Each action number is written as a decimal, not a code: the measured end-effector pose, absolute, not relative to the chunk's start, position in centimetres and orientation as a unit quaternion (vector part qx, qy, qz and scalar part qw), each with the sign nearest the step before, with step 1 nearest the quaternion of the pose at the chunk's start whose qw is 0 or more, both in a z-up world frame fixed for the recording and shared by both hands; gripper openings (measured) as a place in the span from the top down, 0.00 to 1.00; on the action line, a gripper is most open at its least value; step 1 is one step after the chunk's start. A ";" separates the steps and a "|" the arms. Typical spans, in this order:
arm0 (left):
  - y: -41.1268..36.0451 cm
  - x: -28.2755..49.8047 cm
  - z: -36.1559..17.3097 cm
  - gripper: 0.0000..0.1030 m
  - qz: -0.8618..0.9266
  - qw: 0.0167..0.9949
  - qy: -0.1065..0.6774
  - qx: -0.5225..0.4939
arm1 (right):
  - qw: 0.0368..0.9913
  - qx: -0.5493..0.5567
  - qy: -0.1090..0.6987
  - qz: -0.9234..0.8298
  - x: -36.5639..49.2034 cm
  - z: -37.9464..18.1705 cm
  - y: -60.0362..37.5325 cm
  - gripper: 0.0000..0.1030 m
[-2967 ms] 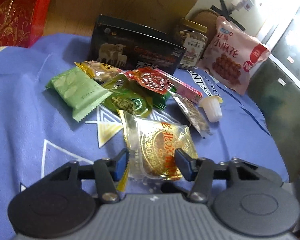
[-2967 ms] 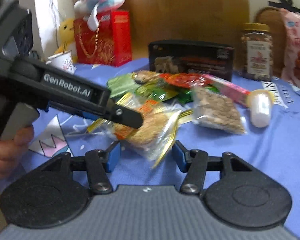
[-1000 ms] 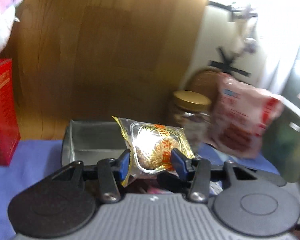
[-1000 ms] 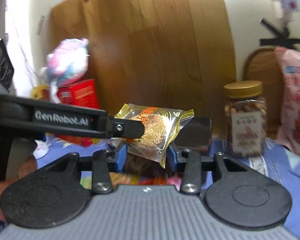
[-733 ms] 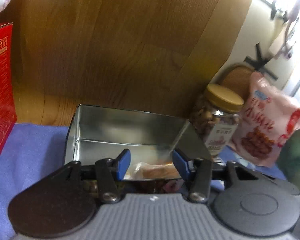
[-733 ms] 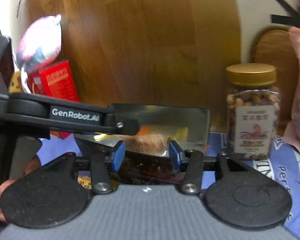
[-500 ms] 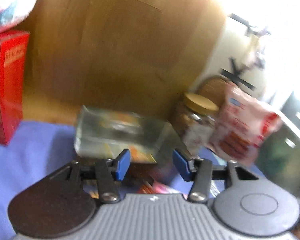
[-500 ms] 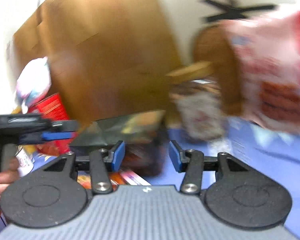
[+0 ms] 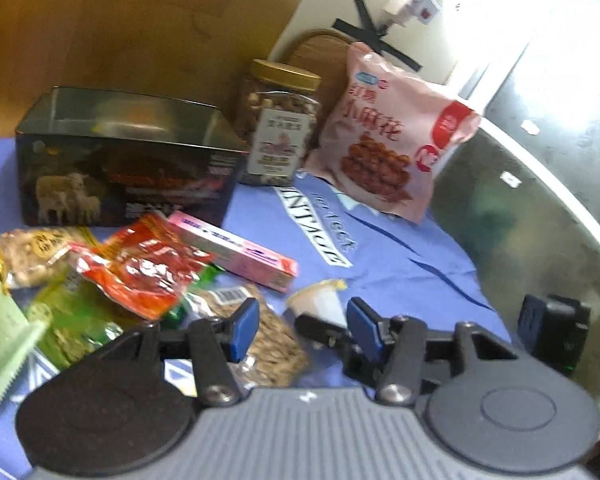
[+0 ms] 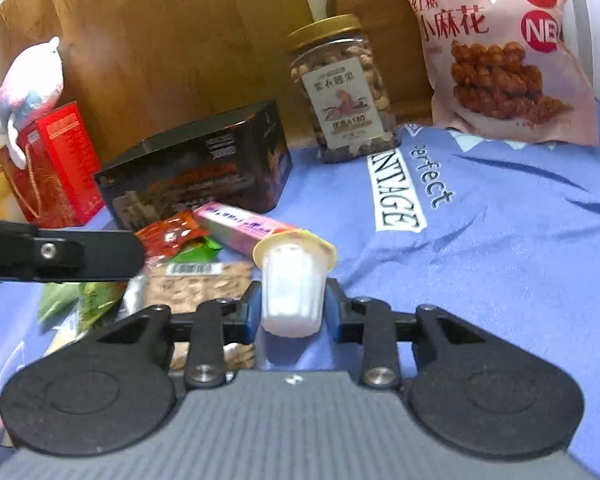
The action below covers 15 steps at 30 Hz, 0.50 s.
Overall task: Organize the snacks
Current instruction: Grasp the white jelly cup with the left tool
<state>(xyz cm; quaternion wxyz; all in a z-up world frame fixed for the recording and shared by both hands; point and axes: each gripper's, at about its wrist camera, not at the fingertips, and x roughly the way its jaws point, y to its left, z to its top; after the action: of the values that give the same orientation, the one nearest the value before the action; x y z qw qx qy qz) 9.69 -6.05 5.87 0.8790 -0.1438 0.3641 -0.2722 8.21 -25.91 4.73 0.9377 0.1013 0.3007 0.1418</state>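
Note:
My right gripper [image 10: 292,312] is shut on a small white jelly cup [image 10: 293,284] with a yellow lid, just above the blue cloth. My left gripper [image 9: 302,326] is open and empty, over a clear bag of nuts [image 9: 256,344]. The jelly cup [image 9: 320,300] and the right gripper's fingertips [image 9: 320,332] show ahead of it. Loose snack packets lie at the left: a red one [image 9: 144,268], a pink box [image 9: 236,248], green ones [image 9: 72,324]. The open black tin [image 9: 124,164] stands behind them; something pale lies inside it.
A jar of nuts with a gold lid [image 9: 278,124] and a pink bag of twists [image 9: 392,140] stand at the back against a wooden board. A red gift bag [image 10: 48,168] with a plush toy is at the far left. The table's grey edge [image 9: 540,208] curves at right.
The gold mooncake packet left my left gripper over the tin. Both grippers came back down to the snack pile. My right gripper has closed on the jelly cup.

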 end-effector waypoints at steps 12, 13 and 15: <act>-8.5 3.4 3.8 0.38 -0.326 0.872 0.360 -0.068 | 0.935 0.005 0.271 0.228 0.5 3.4 -21.0 0.65; -8.8 3.0 3.5 0.38 -0.314 0.879 0.354 -0.054 | 0.936 -0.006 0.269 0.225 0.5 3.4 -20.7 0.65; -9.2 2.6 3.3 0.39 -0.304 0.885 0.350 -0.038 | 0.937 -0.018 0.269 0.221 0.4 3.5 -20.4 0.64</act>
<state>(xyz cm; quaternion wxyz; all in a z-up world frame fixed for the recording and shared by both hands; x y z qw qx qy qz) 2.60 -9.15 3.35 0.8855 -0.0384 0.3497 -0.3036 0.41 -20.40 3.48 0.9372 -0.0182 0.2690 0.2214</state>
